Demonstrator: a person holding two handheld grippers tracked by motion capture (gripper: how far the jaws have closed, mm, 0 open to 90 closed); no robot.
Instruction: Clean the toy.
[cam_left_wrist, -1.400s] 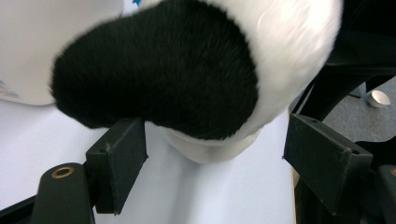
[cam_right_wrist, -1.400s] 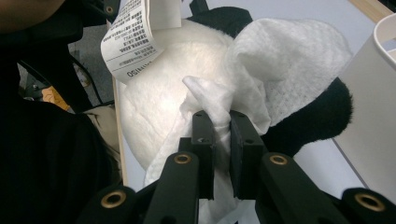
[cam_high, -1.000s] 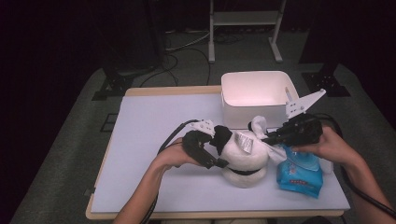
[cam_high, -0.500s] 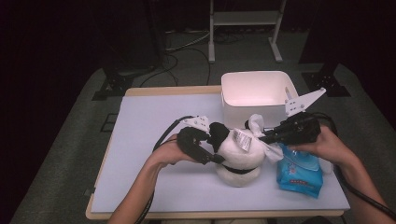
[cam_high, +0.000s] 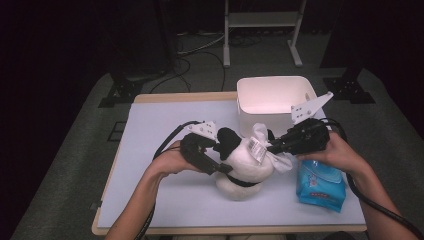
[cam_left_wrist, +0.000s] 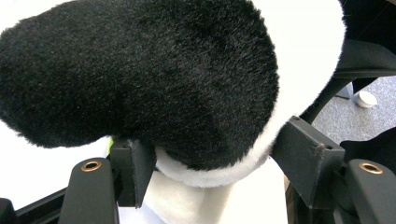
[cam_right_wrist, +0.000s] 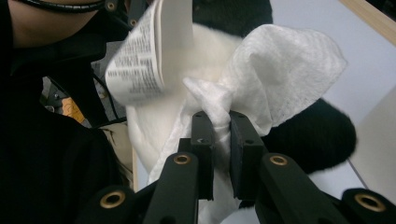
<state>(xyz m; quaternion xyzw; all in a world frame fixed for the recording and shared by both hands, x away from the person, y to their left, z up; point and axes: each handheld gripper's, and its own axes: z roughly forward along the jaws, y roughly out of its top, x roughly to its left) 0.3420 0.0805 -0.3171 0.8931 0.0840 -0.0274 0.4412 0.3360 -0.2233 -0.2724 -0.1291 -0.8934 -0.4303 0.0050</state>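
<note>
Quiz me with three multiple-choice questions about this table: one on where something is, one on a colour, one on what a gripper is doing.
1. Where does the wipes pack lie?
A. inside the bin
B. on the table, at the right, nearer the person than the bin
C. on the floor

2. What colour is the bin?
A. white
B. red
C. green

3. What does the right gripper hold?
A. nothing
B. the wipes pack
C. a white wipe

Answers: 1 B, the blue pack rests on the table below the bin in the high view. 2 A, its walls look white. 3 C, the wipe is pinched between its jaws against the plush toy.
</note>
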